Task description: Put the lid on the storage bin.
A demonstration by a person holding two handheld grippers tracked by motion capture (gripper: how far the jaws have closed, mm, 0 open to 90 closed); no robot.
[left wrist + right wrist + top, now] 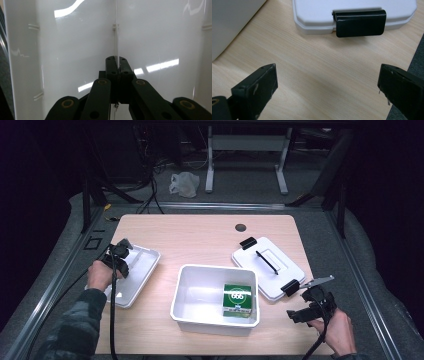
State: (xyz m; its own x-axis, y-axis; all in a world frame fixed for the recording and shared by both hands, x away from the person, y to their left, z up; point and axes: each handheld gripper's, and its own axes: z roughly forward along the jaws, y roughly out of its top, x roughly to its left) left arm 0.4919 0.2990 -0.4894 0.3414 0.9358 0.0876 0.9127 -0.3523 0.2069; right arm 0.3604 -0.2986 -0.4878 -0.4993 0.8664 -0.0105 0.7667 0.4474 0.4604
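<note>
left hand-held gripper [116, 65] clamped, apparently on white tray [142, 265]

A dim lab: cable bundles [145, 180] upper left, metal rig legs [247, 162] top centre, grey carpet [320, 227].

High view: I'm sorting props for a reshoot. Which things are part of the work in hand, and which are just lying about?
In use:
left gripper, shut on the tray

Lying about:
bin holding a green box
lid with black clips
right gripper, open
plastic bag on the floor
</note>
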